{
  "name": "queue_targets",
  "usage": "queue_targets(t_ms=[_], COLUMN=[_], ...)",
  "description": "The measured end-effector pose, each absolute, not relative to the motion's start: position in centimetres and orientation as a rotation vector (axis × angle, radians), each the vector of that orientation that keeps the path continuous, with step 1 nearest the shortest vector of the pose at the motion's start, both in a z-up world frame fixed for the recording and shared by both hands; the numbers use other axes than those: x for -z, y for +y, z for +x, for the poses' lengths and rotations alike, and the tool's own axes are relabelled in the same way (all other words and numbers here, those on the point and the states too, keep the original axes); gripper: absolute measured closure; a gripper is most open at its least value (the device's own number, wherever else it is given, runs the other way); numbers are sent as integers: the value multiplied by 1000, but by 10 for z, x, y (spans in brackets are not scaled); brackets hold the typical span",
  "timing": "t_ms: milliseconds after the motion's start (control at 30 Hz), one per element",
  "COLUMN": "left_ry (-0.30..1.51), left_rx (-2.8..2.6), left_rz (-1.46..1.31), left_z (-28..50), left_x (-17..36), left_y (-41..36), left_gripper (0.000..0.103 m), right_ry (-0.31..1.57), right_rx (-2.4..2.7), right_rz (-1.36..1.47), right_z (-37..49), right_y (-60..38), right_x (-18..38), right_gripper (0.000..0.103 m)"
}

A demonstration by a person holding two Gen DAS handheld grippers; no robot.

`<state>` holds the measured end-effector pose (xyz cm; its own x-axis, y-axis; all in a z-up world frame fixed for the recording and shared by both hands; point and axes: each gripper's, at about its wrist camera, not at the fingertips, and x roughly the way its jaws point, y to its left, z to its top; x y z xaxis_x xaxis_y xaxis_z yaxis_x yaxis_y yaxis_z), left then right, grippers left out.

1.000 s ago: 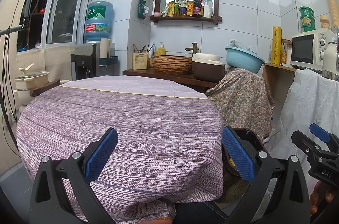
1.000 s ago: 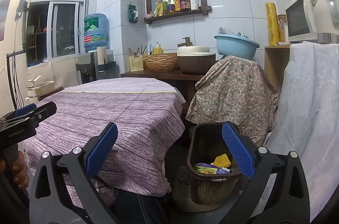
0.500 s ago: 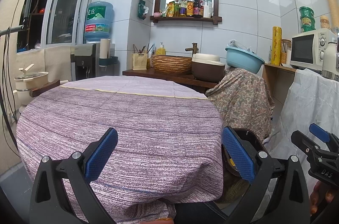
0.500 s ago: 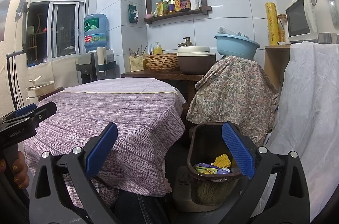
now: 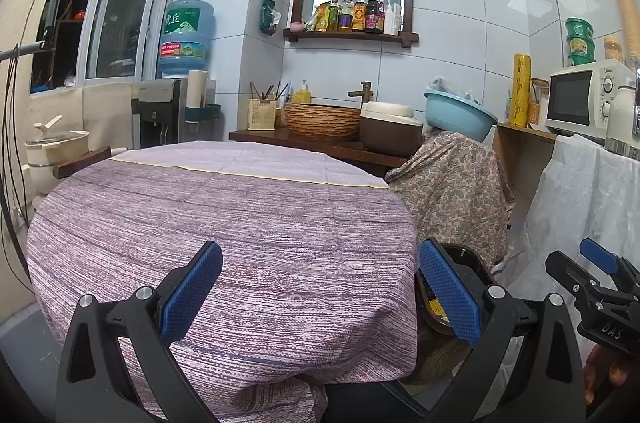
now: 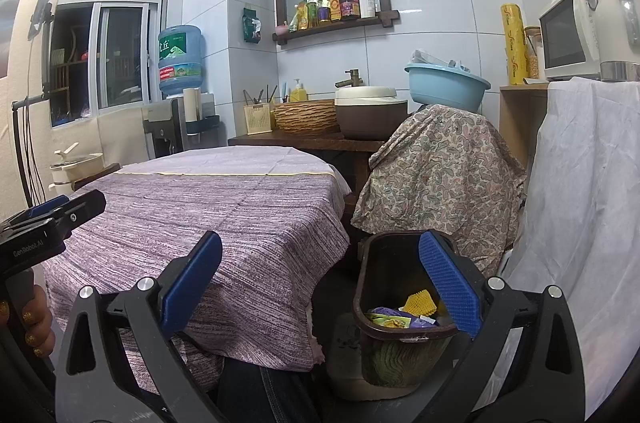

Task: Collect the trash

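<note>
Beside the round table [image 6: 240,207], the brown trash bin [image 6: 384,263] stood on the floor with a yellow scrap [image 6: 418,303] and wrappers [image 6: 390,321] already inside. Both the left gripper [image 5: 320,287] and the right gripper [image 6: 320,287] were spread wide and empty. No litter showed on the purple striped cloth, so the wise move was probably to scan the table and floor before reaching. White tiled walls, a sink counter [image 5: 320,139] and a microwave [image 5: 584,99] ringed the room
</note>
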<state>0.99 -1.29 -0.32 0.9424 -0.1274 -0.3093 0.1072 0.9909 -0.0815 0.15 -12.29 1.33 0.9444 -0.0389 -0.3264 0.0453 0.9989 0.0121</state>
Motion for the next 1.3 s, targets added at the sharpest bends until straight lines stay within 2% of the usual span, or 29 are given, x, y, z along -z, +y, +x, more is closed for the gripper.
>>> queue_targets(t_ms=[1300], left_ry=[315], left_rx=[109], left_rz=[-66], left_z=[9], left_x=[4], left_y=[-11], left_gripper=[5], right_ry=[334], right_rx=[43], right_rz=[22], right_z=[2], right_y=[-123], right_x=[-15], right_gripper=[6])
